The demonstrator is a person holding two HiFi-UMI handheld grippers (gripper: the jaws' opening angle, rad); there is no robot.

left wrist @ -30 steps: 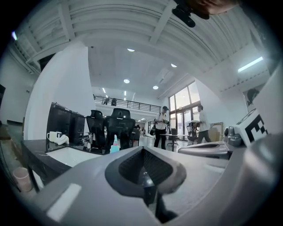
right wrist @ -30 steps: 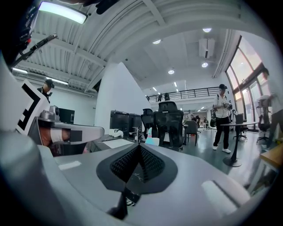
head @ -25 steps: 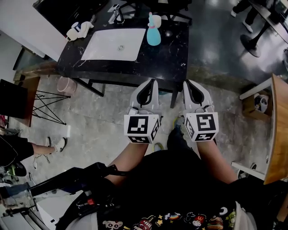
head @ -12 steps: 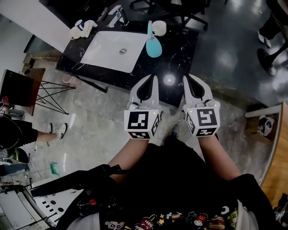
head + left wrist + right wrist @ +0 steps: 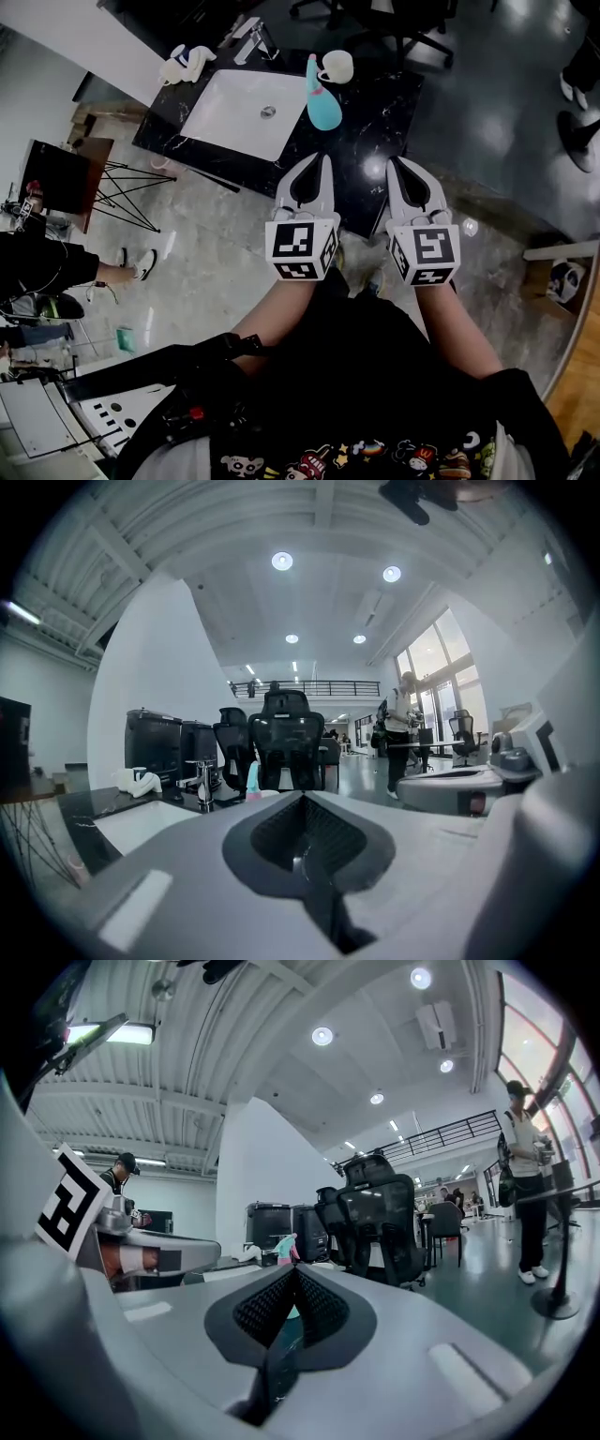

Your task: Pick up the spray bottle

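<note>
Seen from the head camera, a person holds two pairs of tongs side by side, pointing forward. The left tongs (image 5: 317, 167) and right tongs (image 5: 397, 169) are both closed, each pair's jaws pressed together with nothing between them.

A second ago their tips hung over the floor, short of the black surface (image 5: 384, 122). Now the tips overlap its near edge. The surface and everything on it now sit further right in the head view.

The teal spray bottle (image 5: 322, 101) stands upright on the surface, straight ahead of the left tongs and well apart from them. It is ahead and to the left of the right tongs. A white cup (image 5: 337, 66) stands just beyond the bottle. A white sink (image 5: 239, 112) lies ahead and to the left of the left tongs, with a tap (image 5: 258, 42) and a white cloth (image 5: 186, 64) past it.

In both gripper views only the bottle's top shows above the jaws, small and hard to make out, with its body hidden behind them. The far edge of the surface is cut off at the top of the head view.
</note>
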